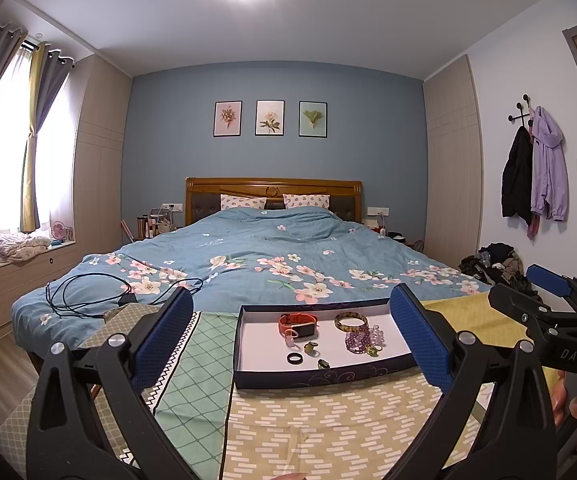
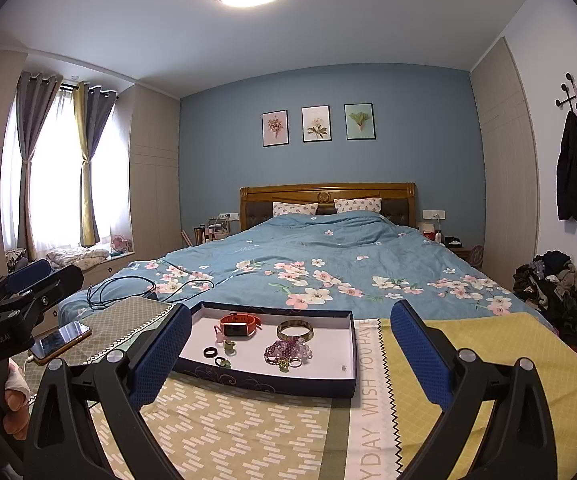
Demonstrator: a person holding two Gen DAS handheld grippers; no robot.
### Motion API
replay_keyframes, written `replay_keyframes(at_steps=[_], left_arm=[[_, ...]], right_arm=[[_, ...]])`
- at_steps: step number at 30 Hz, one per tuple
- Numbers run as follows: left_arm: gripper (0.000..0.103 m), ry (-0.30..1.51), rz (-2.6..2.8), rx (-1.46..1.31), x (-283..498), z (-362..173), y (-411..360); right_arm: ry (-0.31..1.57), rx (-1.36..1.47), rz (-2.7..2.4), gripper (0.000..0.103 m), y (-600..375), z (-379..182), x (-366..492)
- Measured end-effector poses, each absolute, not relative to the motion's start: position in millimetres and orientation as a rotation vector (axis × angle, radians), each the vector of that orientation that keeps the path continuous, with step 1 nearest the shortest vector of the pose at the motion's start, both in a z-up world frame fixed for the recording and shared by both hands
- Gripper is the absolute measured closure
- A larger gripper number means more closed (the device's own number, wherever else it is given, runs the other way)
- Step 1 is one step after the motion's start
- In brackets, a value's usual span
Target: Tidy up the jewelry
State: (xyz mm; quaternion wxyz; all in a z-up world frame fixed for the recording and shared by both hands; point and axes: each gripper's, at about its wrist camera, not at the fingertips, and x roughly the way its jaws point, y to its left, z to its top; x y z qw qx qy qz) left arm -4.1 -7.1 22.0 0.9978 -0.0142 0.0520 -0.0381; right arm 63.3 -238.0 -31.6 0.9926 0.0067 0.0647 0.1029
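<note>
Both tools are hovering with fingers spread wide, gripping nothing. The jewelry tray (image 1: 320, 376) is lying on the bench ahead of the left tool (image 1: 296, 344), between its fingers; relative to the right tool (image 2: 288, 352), it is sitting ahead, toward its left finger (image 2: 160, 356).

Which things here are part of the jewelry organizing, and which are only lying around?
For the job: tray; orange watch; bangle; purple bead bracelets; black ring; left gripper and right gripper, both open and empty.

Lying about: phone; black cable; pile of clothes; jackets.
</note>
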Motion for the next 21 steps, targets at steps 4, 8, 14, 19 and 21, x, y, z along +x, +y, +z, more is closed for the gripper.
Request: replay_keyframes(at_steps=[4,8,14,19,21], left_arm=[[0.006,0.103,-0.076,-0.028,-4.3,22.9,-7.6],[0.006,0.104,-0.077,-0.028,-4.3,22.2,-7.4],[0.006,0.104,-0.077,-0.028,-4.8,22.4,-7.5],[0.006,0.103,-0.073,-0.026,-4.9,22.0,-7.5],[0.006,0.098,-0.068,-0.026,-5.8,21.7,-7.7]], right_arm=[[0.131,0.014,0.208,0.007,-237.9,-32.0,64.4],[0.132,0.014,0.208,0.007,-238.5,-32.5,64.0],[0.132,0.015,0.208,0.007,-238.2,-33.6,64.0],[0.135,0.017,0.209,0.007,-238.6,-34.9,64.6],[0.136,0.017,0.209,0.007,-238.5,-35.2,64.7]])
